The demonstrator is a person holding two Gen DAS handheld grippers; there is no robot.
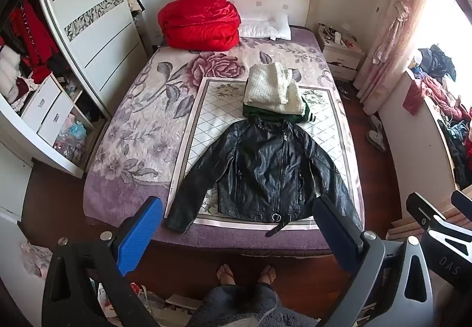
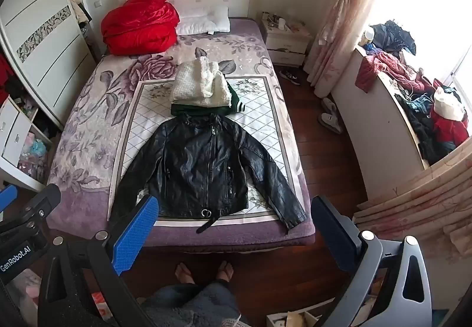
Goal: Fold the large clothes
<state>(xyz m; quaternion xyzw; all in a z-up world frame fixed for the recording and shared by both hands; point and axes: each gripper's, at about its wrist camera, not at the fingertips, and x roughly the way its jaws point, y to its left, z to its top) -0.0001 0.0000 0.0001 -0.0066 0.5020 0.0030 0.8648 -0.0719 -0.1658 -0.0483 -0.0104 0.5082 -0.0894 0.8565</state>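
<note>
A black leather jacket [image 1: 265,167] [image 2: 206,164] lies spread flat, front up and zipped, on a white quilted mat [image 1: 212,108] at the foot of the bed, sleeves angled outward. Behind its collar sits a stack of folded clothes: a cream fleece [image 1: 273,88] [image 2: 200,88] on top of a dark green garment [image 1: 295,117] [image 2: 236,102]. My left gripper [image 1: 239,226] and right gripper [image 2: 236,223] both hover well above the bed's near edge, jaws wide open with nothing between the blue pads. Neither touches the jacket.
A red duvet [image 1: 200,20] and a white pillow [image 1: 265,26] lie at the headboard. An open wardrobe [image 1: 59,61] stands left, a nightstand [image 1: 342,58] and a cluttered window ledge [image 2: 413,108] right. A person's bare feet [image 1: 244,272] stand on the wooden floor.
</note>
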